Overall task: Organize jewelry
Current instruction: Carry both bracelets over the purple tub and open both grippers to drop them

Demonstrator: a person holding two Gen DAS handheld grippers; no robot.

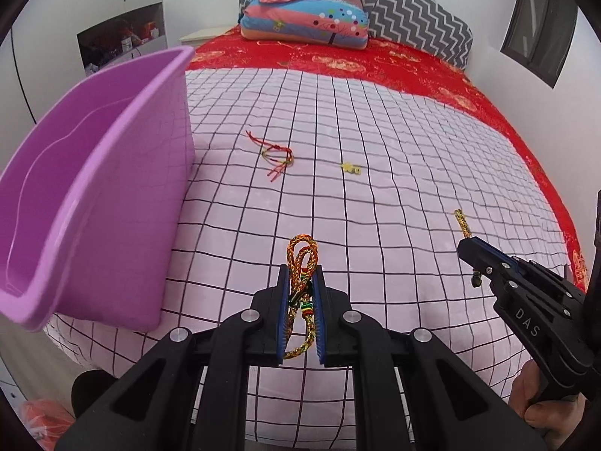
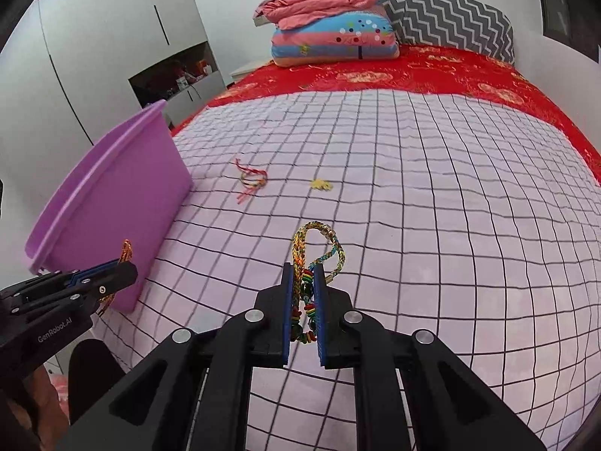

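Note:
My left gripper (image 1: 301,274) is shut on an orange-gold braided bracelet (image 1: 300,253), whose loops stick out past the fingertips. It hangs above the checked sheet, just right of the purple bin (image 1: 124,188). My right gripper (image 2: 303,268) is shut on a multicolour braided bracelet (image 2: 319,242) with red and green beads. Each gripper shows in the other's view: the right gripper (image 1: 464,244) with its braid (image 1: 462,223), the left gripper (image 2: 127,263) with its braid (image 2: 126,250) in front of the bin (image 2: 124,195). A red string bracelet (image 1: 276,152) (image 2: 253,179) and a small gold charm (image 1: 351,168) (image 2: 321,185) lie on the sheet.
The pink checked sheet (image 1: 375,131) covers a bed with a red bedspread (image 1: 375,60) beyond it. Folded quilts (image 1: 304,18) and a grey chevron pillow (image 1: 417,15) are stacked at the head. A white wardrobe (image 2: 112,37) stands left, and a hand (image 1: 533,398) holds the right gripper.

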